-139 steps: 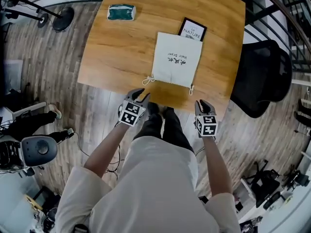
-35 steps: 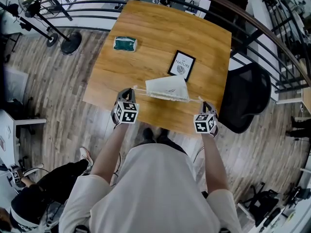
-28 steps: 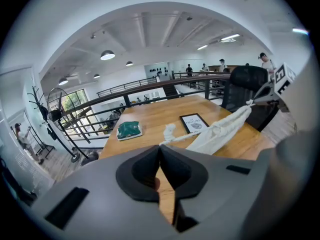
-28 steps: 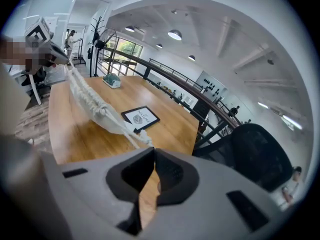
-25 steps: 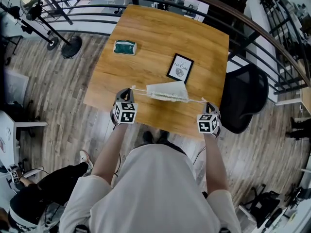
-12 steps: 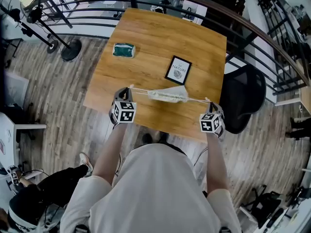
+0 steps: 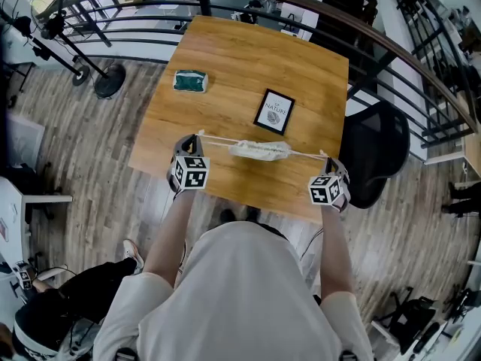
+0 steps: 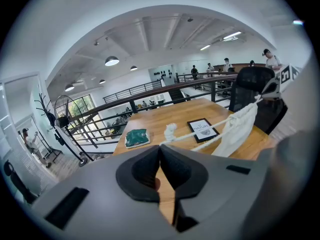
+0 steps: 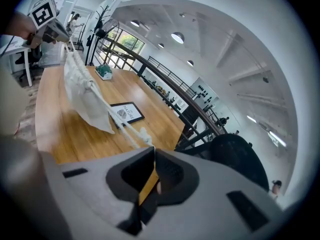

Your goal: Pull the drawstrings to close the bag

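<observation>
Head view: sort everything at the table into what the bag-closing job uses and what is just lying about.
In use: bag; left drawstring; right drawstring; left tool, shut on the left drawstring; right tool, shut on the right drawstring.

Lying about: green pack; frame; chair.

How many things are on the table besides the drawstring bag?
2: a green packet near the table's far left corner, and a black-framed card just beyond the bag. None looks hidden.
</observation>
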The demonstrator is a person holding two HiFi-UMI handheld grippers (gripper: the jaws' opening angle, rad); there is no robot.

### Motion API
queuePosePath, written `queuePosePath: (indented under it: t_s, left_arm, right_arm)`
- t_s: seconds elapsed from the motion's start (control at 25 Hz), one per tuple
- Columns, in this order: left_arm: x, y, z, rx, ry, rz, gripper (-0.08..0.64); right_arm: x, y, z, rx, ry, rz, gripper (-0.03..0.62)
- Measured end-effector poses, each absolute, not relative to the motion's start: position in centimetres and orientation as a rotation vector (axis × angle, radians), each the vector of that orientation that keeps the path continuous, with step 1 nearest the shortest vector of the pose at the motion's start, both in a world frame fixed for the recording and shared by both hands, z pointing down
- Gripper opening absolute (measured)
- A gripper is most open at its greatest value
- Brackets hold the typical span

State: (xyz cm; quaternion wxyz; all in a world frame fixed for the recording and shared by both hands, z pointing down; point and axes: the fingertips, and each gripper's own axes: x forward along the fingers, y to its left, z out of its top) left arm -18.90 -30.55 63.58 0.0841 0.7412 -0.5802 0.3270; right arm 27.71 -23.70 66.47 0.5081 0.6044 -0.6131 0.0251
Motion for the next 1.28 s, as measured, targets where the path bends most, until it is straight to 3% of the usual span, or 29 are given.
queuePosePath:
  t_s: [1.28]
  left_arm:
    - [-20.6, -30.6, 62.2, 2.165, -1.801, 0.948, 0.000]
  right_arm:
    - [30.5, -23.4, 65.5, 1.521, -1.448, 0.079, 0.009]
